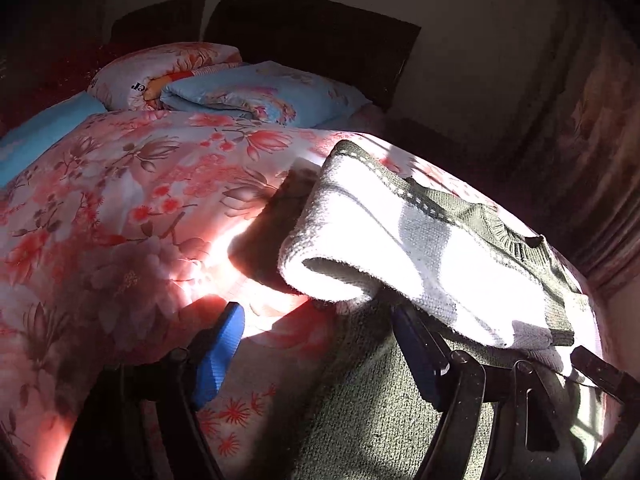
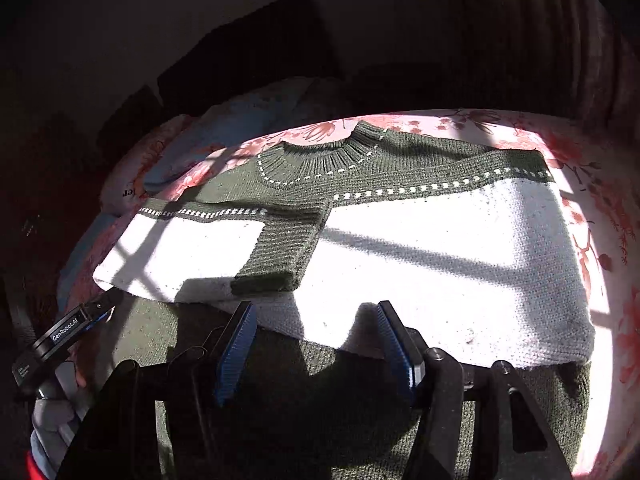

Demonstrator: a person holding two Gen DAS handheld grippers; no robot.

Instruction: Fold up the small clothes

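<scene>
Nearest in the right wrist view, the right hand-held gripper (image 2: 316,354) stands with its blue-padded fingers (image 2: 234,354) spread wide, nothing between them, above the dark green lower band of the sweater (image 2: 440,264). The sweater lies front-up on the bed (image 2: 608,240), green at the hem, white across the middle, green again at the shoulders with a dashed white line along the colour change and round the ribbed collar (image 2: 320,156). One sleeve (image 2: 224,240) is folded in over the chest, its green cuff lying on the white panel.

At the lower left edge of that view the left hand-held gripper (image 2: 68,330) reaches to the sleeve fold at the sweater's side (its body carries a printed label). In the left wrist view its jaws are also apart: one blue finger (image 1: 218,354) sits over the floral bedspread (image 1: 120,208) just beside the knit, the other's tip disappears under the folded white edge (image 1: 340,276), so I cannot tell whether it touches cloth there.

Strong sunlight with barred shadows falls across the sweater and bedspread. Farther back lie a folded light blue quilt (image 1: 260,94) and a floral pillow (image 1: 152,72), touching each other, then a dark headboard (image 1: 312,36) against the wall. A curtain (image 1: 600,168) hangs on the right.
</scene>
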